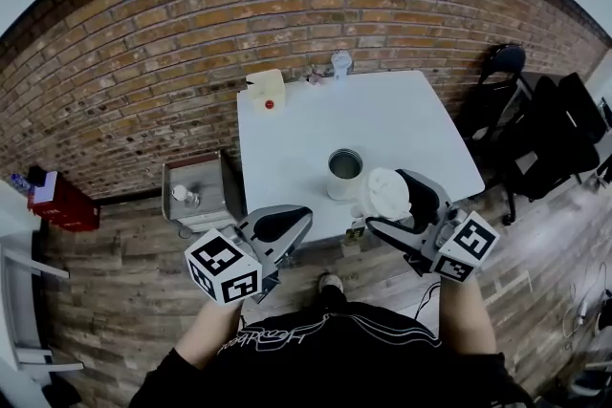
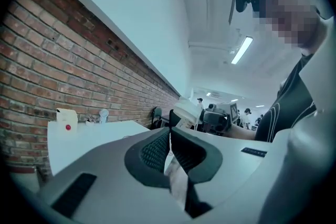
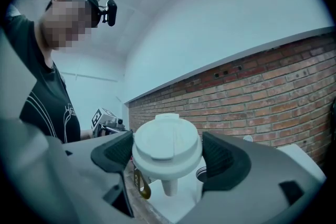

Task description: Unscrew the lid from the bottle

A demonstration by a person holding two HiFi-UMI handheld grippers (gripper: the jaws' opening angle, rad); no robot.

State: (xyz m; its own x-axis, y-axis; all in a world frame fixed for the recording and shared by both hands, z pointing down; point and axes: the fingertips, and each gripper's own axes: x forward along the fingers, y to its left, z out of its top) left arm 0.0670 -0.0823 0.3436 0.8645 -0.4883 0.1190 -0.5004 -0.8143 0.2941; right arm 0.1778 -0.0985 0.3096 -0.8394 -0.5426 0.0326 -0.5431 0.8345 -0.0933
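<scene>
The open metal bottle (image 1: 344,175) stands upright near the front edge of the white table (image 1: 382,115). Its white lid (image 1: 388,194) is off it, held in the air just right of the bottle with my right gripper (image 1: 394,203) shut on it. In the right gripper view the lid (image 3: 167,145) fills the space between the two pads, spout side down, and the bottle's rim (image 3: 198,173) shows behind it. My left gripper (image 1: 279,226) hangs off the table's front left corner, shut with nothing held; its pads (image 2: 157,150) meet in the left gripper view.
A white box with a red dot (image 1: 266,91) and small items (image 1: 339,62) stand at the table's far edge by the brick wall. A grey cabinet (image 1: 196,191) stands left of the table, black chairs (image 1: 535,129) to the right, and a red box (image 1: 62,203) at far left.
</scene>
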